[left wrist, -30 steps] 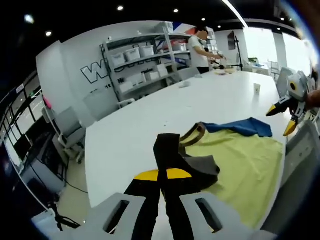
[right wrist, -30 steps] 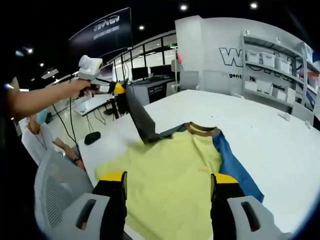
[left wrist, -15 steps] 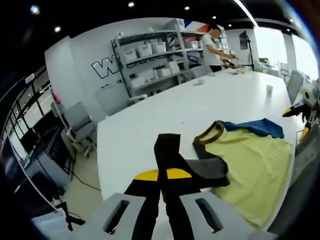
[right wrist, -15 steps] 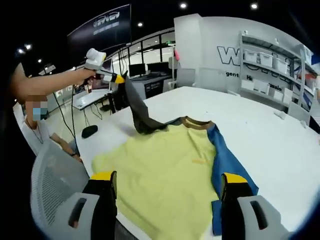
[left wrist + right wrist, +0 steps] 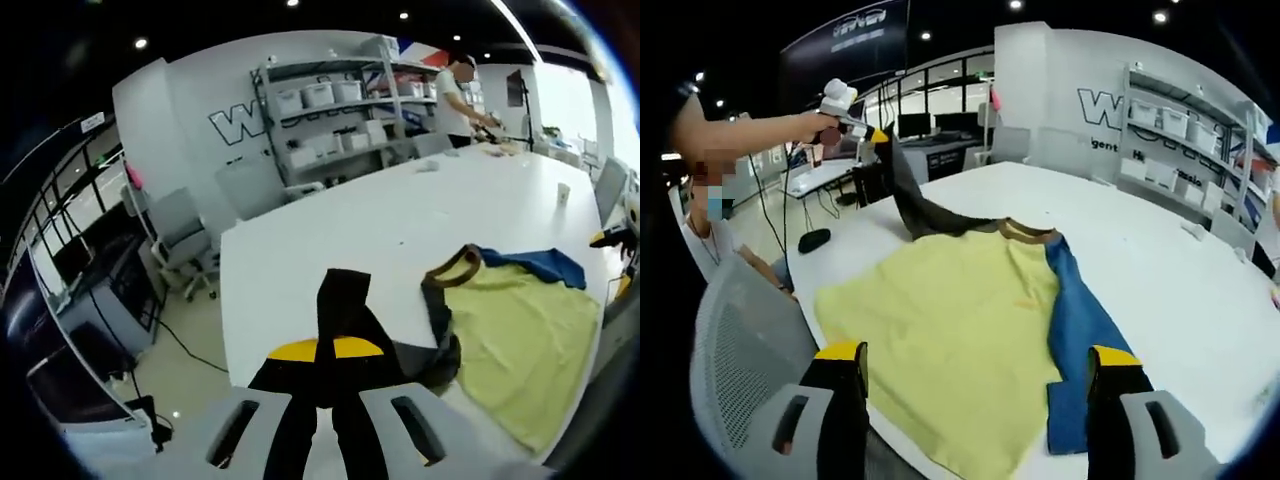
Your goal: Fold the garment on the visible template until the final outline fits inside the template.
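The garment lies flat on the white table, its long axis running from the hem at the near table edge to the brown collar at the far end in the right gripper view. The body is pale yellow, one sleeve blue, the other dark grey (this one is lifted off the table). The left gripper is clenched on that grey sleeve, pulling it up and away from the body; in the left gripper view the dark cloth hangs between its jaws. The right gripper hovers above the hem with jaws spread apart, gripping nothing. A mesh chair stands beside the table, and shelves with bins line the far wall.
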The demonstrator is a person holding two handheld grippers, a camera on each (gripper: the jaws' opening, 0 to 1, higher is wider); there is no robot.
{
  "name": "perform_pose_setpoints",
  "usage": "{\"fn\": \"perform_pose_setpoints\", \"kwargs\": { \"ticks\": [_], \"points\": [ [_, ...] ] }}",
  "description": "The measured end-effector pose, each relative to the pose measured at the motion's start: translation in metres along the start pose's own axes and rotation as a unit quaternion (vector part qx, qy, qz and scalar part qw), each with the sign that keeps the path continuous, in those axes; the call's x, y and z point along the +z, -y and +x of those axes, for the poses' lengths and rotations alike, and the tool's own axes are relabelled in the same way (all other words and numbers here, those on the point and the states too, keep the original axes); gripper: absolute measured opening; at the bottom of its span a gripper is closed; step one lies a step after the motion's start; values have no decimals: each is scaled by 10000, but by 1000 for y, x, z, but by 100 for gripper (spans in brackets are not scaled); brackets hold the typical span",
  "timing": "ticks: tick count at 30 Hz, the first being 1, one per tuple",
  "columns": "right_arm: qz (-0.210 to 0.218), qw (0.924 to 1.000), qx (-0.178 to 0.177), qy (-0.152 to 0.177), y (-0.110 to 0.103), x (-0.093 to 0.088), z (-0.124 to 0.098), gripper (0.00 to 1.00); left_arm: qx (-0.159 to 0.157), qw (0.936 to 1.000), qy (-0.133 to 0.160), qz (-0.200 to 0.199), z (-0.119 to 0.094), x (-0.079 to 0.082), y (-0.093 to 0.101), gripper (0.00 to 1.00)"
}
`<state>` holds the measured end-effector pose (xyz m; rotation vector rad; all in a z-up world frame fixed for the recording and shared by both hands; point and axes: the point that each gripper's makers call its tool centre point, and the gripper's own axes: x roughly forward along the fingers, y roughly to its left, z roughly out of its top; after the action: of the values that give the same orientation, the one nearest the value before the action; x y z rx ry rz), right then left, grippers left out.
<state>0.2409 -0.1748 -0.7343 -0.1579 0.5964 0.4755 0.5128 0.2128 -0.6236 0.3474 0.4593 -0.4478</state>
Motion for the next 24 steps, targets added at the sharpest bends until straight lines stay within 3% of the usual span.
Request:
{"fn": "perform_pose_setpoints", "kwargs": {
  "ticks": [11, 24],
  "points": [
    [-110, 9998, -35, -133, 3, -6, -2, 90, 336, 9976, -428, -425, 5, -19, -30, 5],
    [-120, 9995, -162, -246, 10, -17, -8, 89, 794, 9851, -1010, -1146, -2, -71, -50, 5]
  ]
}}
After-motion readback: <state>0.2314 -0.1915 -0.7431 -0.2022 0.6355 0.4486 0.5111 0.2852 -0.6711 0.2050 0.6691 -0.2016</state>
